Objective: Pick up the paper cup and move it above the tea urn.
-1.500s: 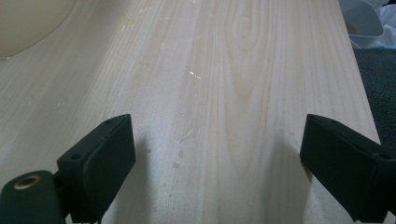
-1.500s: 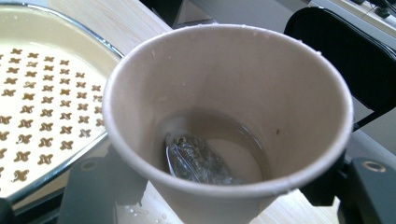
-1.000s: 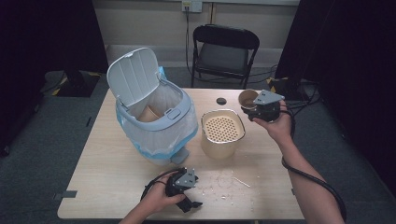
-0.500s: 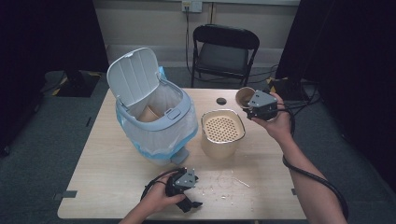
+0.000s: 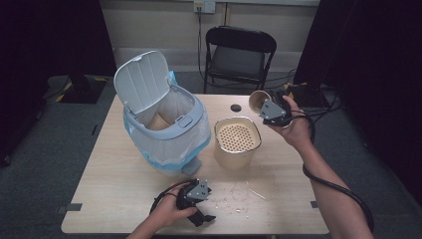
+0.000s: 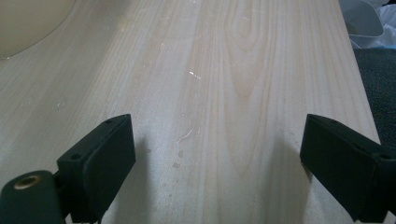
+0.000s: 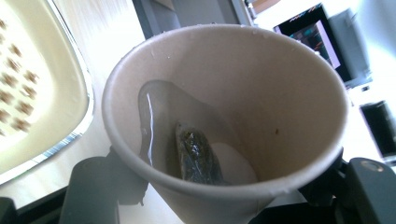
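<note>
Wooden desk [image 5: 124, 194] fills the middle. My right gripper [image 5: 271, 110] squeezes a paper cup [image 7: 224, 126] at upper right, beside the strainer pot [image 5: 237, 142]. Tea and a teabag [image 7: 196, 156] sit inside. I should tip slowly over the holes. My left gripper [image 5: 198, 195] rests low, jaws wide apart.

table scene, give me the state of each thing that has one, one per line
bin lid: flipped open
bin: lined with a bag, a cup inside
paper cup: tilted, holds some liquid and a tea bag
strainer container: upright on the table
right gripper: shut on paper cup
left gripper: open, low over the table
</note>
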Demonstrator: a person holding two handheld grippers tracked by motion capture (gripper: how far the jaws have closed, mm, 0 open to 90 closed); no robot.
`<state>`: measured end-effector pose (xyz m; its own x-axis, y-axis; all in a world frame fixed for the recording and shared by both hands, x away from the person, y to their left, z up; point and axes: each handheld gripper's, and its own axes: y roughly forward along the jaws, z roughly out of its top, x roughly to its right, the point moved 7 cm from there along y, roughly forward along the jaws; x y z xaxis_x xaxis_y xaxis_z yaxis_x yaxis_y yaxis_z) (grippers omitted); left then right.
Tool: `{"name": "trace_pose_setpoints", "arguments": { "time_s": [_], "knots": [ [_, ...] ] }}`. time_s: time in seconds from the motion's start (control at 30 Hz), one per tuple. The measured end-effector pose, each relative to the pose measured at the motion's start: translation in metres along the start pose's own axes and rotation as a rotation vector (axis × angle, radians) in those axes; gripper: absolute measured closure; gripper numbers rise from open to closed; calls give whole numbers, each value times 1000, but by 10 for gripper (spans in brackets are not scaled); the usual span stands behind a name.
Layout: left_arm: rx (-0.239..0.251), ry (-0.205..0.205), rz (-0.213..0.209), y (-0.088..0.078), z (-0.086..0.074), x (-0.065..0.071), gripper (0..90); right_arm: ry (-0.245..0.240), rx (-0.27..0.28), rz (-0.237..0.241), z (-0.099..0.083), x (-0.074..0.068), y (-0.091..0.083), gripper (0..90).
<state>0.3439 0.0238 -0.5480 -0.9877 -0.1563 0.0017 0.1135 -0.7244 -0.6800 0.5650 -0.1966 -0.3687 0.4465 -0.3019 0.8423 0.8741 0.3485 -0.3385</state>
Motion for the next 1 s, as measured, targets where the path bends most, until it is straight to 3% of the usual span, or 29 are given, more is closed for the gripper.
{"name": "trace_pose_setpoints", "arguments": {
  "time_s": [0.17,0.2,0.27,0.37,0.4,0.43,0.53,0.57,0.6,0.67,0.7,0.73,0.8,0.83,1.0],
  "knots": [
    [-7,1,-6,-1,0,0,96,-202,-14,-68,10,-2,-2,331],
    [-7,1,-7,-1,0,0,94,-223,-19,-81,11,-2,-2,330],
    [-7,1,-7,-1,0,0,92,-324,-33,-138,15,-2,-4,331],
    [-7,1,-7,-1,0,0,92,-435,-49,-205,20,-3,-6,332],
    [-7,1,-7,0,0,0,92,-446,-40,-199,22,-3,-6,332],
    [-7,2,-8,0,0,0,92,-454,-47,-223,23,-3,-8,333],
    [-7,2,-8,0,0,0,90,-596,-54,-300,30,-2,-11,333],
    [-6,3,-8,0,0,0,90,-671,-64,-338,32,-4,-12,333],
    [-7,3,-8,0,0,0,90,-705,-56,-338,34,-6,-12,333],
    [-2,5,-10,0,0,0,86,-819,-64,-377,39,-10,-12,332],
    [-3,6,-10,0,0,0,85,-837,-69,-372,40,-11,-11,333],
    [-3,6,-10,0,0,0,84,-890,-74,-391,42,-12,-11,333],
    [-3,6,-10,0,0,0,85,-901,-71,-392,43,-13,-10,333],
    [-3,6,-10,0,0,0,84,-933,-85,-419,45,-12,-10,333],
    [-3,7,-10,0,0,0,83,-909,-94,-420,46,-8,-11,331]
  ]
}}
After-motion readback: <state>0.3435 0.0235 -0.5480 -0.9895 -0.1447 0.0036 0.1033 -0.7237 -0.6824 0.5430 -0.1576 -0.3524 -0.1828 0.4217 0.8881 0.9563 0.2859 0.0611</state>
